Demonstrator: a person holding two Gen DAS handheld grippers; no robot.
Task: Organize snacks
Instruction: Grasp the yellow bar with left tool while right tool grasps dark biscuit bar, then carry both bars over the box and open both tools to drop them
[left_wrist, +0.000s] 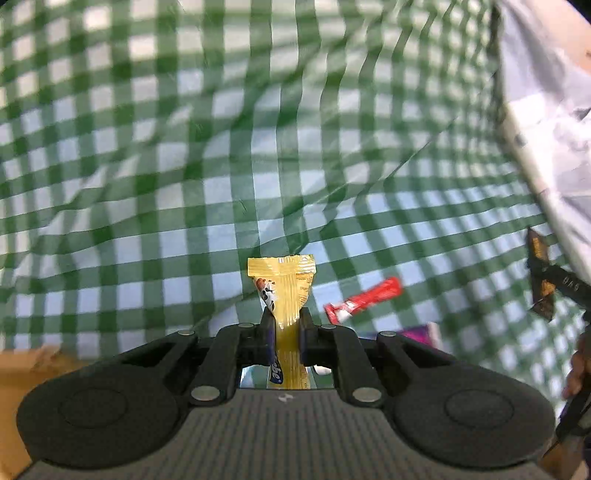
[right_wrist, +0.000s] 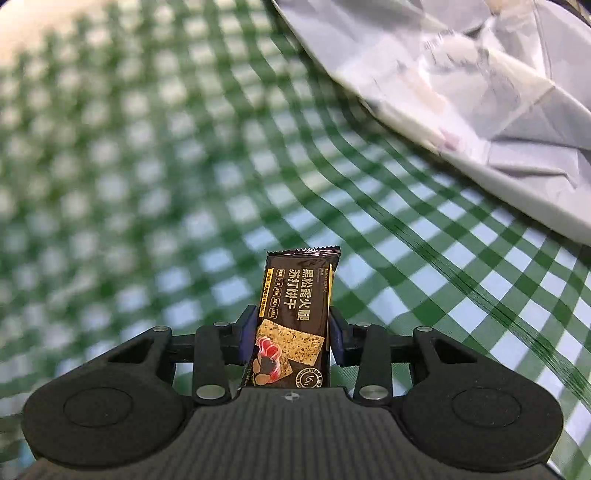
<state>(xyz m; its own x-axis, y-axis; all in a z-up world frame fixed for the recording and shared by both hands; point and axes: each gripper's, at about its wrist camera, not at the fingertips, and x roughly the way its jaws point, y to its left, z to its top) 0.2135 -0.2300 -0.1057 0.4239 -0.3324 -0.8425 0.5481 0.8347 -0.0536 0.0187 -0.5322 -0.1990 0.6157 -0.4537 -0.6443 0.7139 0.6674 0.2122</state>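
Left wrist view: the left gripper (left_wrist: 287, 332) is clenched on a yellow foil snack packet (left_wrist: 285, 291), held upright above a wrinkled green-and-white checked tablecloth (left_wrist: 147, 166). To its right a red stick-shaped wrapper (left_wrist: 364, 300) lies on the cloth, and at the far right edge the other tool carries a dark packet (left_wrist: 540, 275). Right wrist view: the right gripper (right_wrist: 291, 332) grasps a black cracker packet (right_wrist: 295, 317) (printed with Chinese characters), with a crumpled white plastic bag (right_wrist: 480, 92) far right.
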